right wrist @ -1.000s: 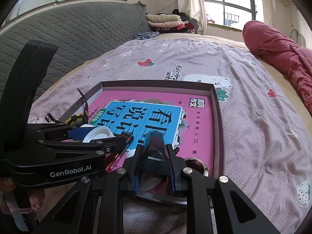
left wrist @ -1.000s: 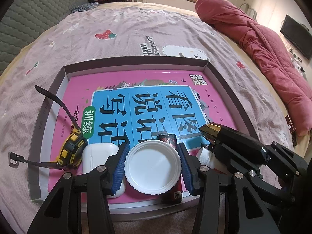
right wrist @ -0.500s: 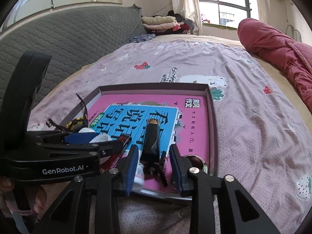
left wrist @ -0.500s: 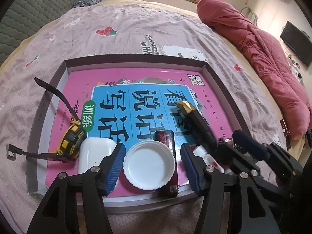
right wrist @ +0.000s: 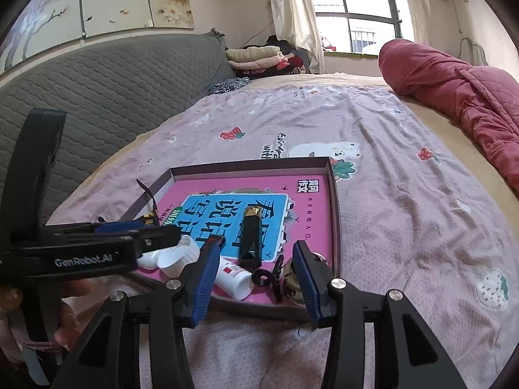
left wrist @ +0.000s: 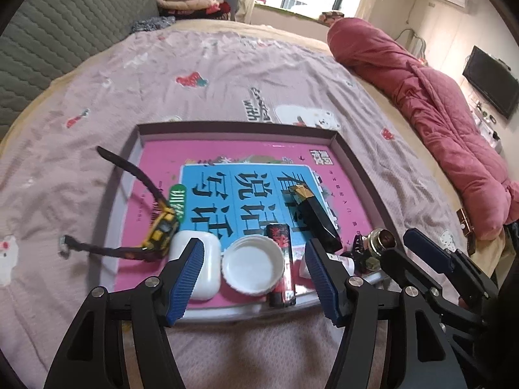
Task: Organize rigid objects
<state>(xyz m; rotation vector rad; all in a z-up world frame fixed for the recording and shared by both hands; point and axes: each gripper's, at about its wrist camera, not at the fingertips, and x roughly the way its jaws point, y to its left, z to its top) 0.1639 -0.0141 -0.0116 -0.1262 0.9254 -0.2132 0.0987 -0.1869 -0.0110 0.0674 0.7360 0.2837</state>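
Both grippers' fingers opening and empty over the tray's [left wrist: 353, 162] crowded near edge, left gripper [left wrist: 253, 275] astride the white cap [left wrist: 253, 270], right gripper [right wrist: 254, 278] risks nudging the black case [right wrist: 249, 238]

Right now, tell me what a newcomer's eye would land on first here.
The shallow tray on the bed, lined with a bright pink and blue book cover. Along its near edge sit a yellow tape measure, white case, white lid and black faceted tube. A crimson quilt lies heaped at right.
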